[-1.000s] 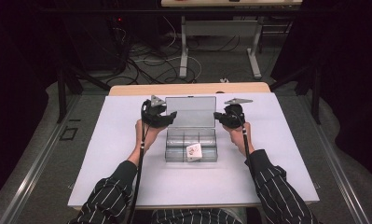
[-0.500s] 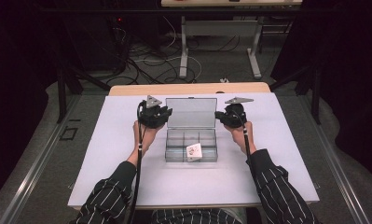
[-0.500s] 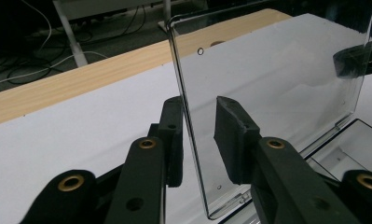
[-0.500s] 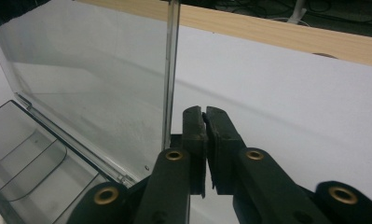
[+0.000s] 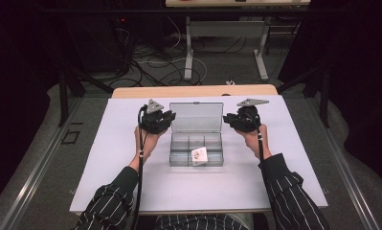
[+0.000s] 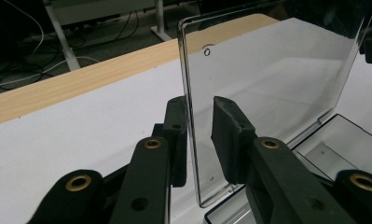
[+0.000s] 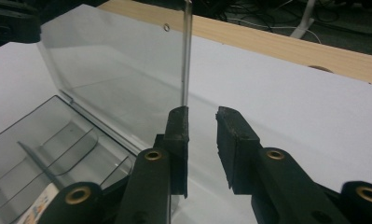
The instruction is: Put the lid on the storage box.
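A clear plastic compartment box [image 5: 171, 149] lies mid-table with its lid [image 5: 196, 116] standing upright. A small printed card [image 5: 198, 154] sits in one front compartment. My left gripper [image 5: 168, 117] is at the lid's left edge. In the left gripper view the lid [image 6: 267, 79] passes between the jaws of that gripper [image 6: 200, 105]. They have just been closing: one pad touches the edge, a gap remains at the other. My right gripper [image 5: 227, 119] is at the lid's right edge. Its jaws [image 7: 202, 114] have just been opening, with the lid's edge [image 7: 186, 51] just beyond one pad.
The white table top [image 5: 107, 158] ends in a wooden strip [image 5: 193, 91] at the far side. Beyond it are floor cables and the legs of another table [image 5: 191, 52]. Striped sleeves [image 5: 289, 196] come in from the near edge.
My right gripper has lifted slightly beside the lid's right edge. The left hand, the lid and the box stay where they were.
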A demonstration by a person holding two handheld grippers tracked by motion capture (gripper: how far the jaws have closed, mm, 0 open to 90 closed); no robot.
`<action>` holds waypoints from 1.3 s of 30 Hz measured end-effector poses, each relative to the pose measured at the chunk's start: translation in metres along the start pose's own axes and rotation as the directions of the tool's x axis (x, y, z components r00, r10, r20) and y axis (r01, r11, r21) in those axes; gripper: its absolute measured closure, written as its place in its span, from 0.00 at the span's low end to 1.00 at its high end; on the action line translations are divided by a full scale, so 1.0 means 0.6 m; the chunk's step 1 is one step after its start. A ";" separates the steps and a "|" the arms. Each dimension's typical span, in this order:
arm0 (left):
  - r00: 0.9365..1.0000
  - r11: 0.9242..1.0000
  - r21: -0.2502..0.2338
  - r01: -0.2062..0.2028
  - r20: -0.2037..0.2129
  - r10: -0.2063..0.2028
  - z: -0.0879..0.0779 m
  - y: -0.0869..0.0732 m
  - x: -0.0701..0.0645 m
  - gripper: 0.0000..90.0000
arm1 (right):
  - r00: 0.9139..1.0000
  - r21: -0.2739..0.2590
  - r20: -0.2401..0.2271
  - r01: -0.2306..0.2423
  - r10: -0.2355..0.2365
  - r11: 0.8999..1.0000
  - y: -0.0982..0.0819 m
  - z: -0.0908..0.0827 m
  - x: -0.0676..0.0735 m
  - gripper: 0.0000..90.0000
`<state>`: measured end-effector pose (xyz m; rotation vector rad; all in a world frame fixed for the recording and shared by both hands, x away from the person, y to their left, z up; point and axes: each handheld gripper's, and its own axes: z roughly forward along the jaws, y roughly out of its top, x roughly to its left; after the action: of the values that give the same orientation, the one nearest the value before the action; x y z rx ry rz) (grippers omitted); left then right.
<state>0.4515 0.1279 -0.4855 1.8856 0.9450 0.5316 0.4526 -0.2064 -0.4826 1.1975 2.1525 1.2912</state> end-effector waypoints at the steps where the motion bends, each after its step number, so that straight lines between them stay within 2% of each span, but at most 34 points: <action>1: 1.000 1.000 0.001 -0.004 0.002 0.004 -0.002 0.000 -0.001 0.85 | 1.000 -0.001 -0.002 0.006 -0.006 1.000 0.002 -0.002 0.003 0.81; 9: 1.000 1.000 0.002 -0.007 0.012 0.007 -0.010 -0.002 -0.004 0.85 | 1.000 -0.035 -0.014 0.009 -0.009 0.999 0.020 0.003 0.018 0.81; 14: 1.000 1.000 0.009 -0.013 0.020 0.013 -0.014 0.000 -0.004 0.85 | 1.000 -0.029 -0.027 0.005 -0.006 1.000 0.022 0.001 0.022 0.84; 19: 1.000 0.999 -0.034 -0.015 0.022 0.016 -0.031 0.013 -0.003 0.83 | 0.999 -0.050 -0.029 0.016 -0.018 0.999 0.027 -0.005 0.026 0.85; 22: 0.999 0.999 -0.032 -0.021 0.034 0.022 -0.036 0.018 -0.004 0.82 | 0.999 -0.056 -0.029 0.012 -0.014 0.998 0.030 -0.009 0.028 0.85; 30: 0.999 0.999 -0.019 -0.025 0.048 0.026 -0.040 0.019 -0.004 0.83 | 0.999 -0.037 -0.029 0.016 -0.017 0.999 0.030 -0.012 0.035 0.84; 39: 0.997 0.999 -0.001 -0.051 0.063 0.051 -0.052 0.017 -0.012 0.84 | 0.999 -0.017 -0.015 0.047 -0.047 0.999 0.023 -0.021 0.047 0.82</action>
<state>0.4293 0.1363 -0.4618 1.9196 0.8584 0.4995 0.4346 -0.1870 -0.4613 1.1278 2.1630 1.2999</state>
